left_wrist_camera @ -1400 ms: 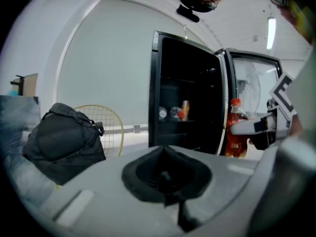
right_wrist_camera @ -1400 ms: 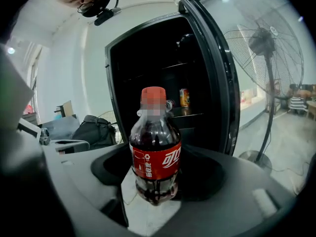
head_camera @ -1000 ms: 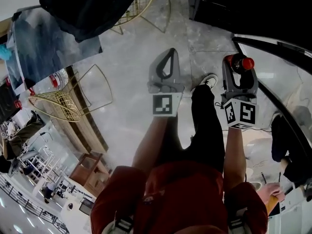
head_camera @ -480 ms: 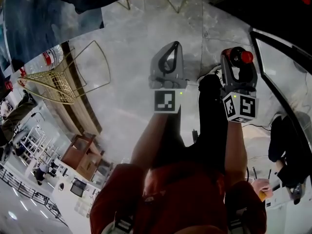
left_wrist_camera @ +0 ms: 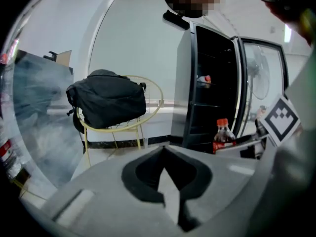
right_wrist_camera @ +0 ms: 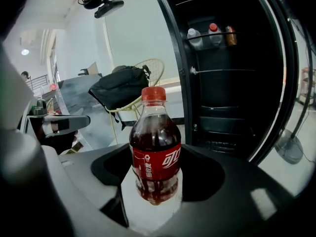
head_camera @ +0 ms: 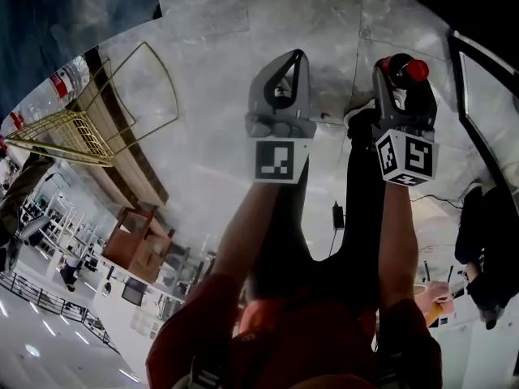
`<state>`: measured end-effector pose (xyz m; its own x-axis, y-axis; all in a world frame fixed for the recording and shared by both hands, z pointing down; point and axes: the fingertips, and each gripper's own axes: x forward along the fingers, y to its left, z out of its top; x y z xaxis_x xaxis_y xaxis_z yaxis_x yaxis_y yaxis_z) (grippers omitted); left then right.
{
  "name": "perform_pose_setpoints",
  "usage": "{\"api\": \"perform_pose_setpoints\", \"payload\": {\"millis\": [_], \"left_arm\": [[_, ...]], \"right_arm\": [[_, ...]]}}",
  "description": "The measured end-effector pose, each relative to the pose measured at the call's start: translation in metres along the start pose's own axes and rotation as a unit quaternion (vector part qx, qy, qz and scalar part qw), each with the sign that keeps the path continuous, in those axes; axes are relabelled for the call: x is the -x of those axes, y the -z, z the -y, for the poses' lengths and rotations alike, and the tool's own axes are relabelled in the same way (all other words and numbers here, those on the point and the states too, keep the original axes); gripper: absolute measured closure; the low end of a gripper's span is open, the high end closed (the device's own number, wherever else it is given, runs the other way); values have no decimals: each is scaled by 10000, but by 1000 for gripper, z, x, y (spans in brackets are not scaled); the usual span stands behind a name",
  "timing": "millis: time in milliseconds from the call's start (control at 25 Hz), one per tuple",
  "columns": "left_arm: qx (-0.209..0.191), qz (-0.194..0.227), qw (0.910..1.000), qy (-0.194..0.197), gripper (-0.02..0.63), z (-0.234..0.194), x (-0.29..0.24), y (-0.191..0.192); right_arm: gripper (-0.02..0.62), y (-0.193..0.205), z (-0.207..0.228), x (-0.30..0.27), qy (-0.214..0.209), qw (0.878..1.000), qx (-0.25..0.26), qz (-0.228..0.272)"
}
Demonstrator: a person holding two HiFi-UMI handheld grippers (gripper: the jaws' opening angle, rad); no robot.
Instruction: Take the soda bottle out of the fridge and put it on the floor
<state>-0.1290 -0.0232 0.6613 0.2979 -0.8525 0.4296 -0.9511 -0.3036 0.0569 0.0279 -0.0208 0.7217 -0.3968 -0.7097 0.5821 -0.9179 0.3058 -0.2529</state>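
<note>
My right gripper [right_wrist_camera: 155, 176] is shut on the soda bottle [right_wrist_camera: 155, 152], a dark cola with a red cap and a red label, held upright between the jaws. From the head view the bottle's red cap [head_camera: 416, 70] pokes out past the right gripper [head_camera: 399, 71], above the grey marble floor [head_camera: 211, 136]. To its left, my left gripper [head_camera: 298, 55] is shut and holds nothing; its tips meet [left_wrist_camera: 165, 149]. The left gripper view also catches the bottle [left_wrist_camera: 223, 135] off to the right, in front of the open black fridge [left_wrist_camera: 212, 93].
The fridge [right_wrist_camera: 217, 83] stands open just behind the bottle, with small bottles on its upper shelf [right_wrist_camera: 210, 33] and its glass door [head_camera: 482, 104] swung out at the right. A yellow wire chair [left_wrist_camera: 123, 127] carries a black backpack [left_wrist_camera: 106, 102]. My legs and shoe [head_camera: 361, 116] are below the grippers.
Both grippers have sunk toward the floor, side by side. The bottle has stayed in the right gripper, and the left jaws have stayed shut.
</note>
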Motion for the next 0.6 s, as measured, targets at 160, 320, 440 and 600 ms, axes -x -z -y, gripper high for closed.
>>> {"api": "perform_pose_setpoints", "payload": {"millis": [160, 320, 440, 600], "left_arm": [[-1, -77, 10000, 31, 606, -4, -17, 56], [103, -173, 9998, 57, 606, -20, -42, 111], [265, -130, 9995, 83, 606, -25, -59, 149], [358, -187, 9981, 456, 606, -25, -85, 193]], "right_arm": [[298, 51, 5, -26, 15, 10000, -52, -72], [297, 99, 2, -65, 76, 9996, -15, -262], [298, 136, 10, -92, 137, 9996, 55, -255], [298, 176, 24, -131, 227, 9997, -24, -109]]}}
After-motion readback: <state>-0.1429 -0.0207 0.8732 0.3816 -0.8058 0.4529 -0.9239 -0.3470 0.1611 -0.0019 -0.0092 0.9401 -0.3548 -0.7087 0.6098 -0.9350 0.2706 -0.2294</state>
